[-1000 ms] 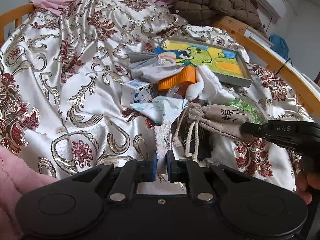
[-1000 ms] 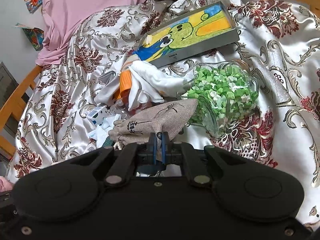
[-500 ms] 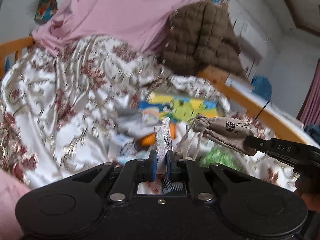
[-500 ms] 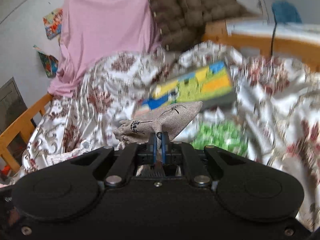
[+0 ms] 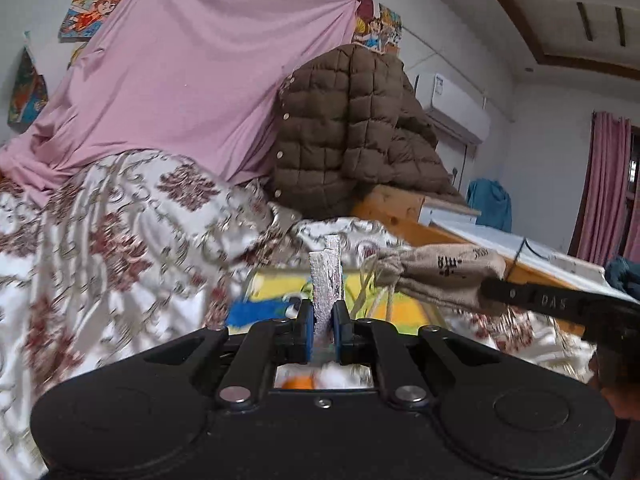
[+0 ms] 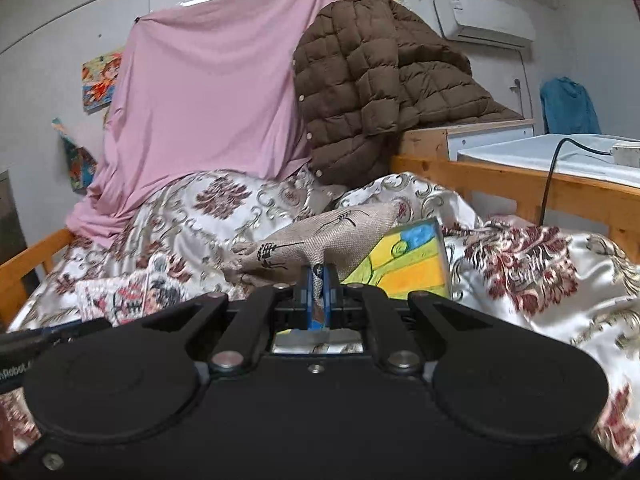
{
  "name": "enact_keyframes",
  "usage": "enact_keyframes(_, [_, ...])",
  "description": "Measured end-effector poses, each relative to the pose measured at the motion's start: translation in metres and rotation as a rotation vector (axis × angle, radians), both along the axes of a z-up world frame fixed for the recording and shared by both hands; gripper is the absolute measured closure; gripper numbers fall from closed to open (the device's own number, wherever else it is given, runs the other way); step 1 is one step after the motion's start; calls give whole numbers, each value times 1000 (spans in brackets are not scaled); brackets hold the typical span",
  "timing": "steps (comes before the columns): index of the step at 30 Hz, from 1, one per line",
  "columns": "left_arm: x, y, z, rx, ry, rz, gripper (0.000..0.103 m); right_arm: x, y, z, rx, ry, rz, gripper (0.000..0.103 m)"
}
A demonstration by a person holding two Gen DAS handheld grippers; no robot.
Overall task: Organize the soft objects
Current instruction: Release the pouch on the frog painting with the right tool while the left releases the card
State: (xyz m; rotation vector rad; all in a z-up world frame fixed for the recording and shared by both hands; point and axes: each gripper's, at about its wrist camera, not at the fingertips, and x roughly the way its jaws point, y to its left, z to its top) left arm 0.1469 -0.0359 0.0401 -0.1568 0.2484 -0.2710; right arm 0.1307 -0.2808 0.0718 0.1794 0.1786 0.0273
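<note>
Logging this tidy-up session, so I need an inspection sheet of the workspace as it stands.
Surface: bed under a white satin cover with red floral print.
Job's things: beige drawstring pouch and a thin patterned cloth piece, both lifted.
Clutter: colourful framed picture.
Grippers: right gripper shut on the pouch; left gripper shut on the cloth piece.
Cables: black cable over the wooden rail.
Surroundings: pink sheet, brown quilted jacket, wall air conditioner.
</note>
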Motion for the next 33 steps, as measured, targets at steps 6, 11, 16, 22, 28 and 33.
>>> enact_keyframes(6, [74,-11,-8,-58,24,-8,93,54,-8,-10,37,-6,-51,102])
enact_keyframes(11, [129,-11,-23,-163,72,-24,93,104,-16,-26,83,33,-77,102])
enact_keyframes(16, [169,-12,-46,-215,124,-31,93,147,-13,-45,62,73,-76,102])
enact_keyframes(22, [213,-6,-73,-309,263,-32,93,204,-11,-70,29,146,-107,102])
enact_keyframes(28, [235,-6,-101,-315,379,-8,93,253,-17,-107,55,299,-148,102])
enact_keyframes(33, [252,-3,-111,-294,475,18,93,274,-20,-128,59,357,-175,102])
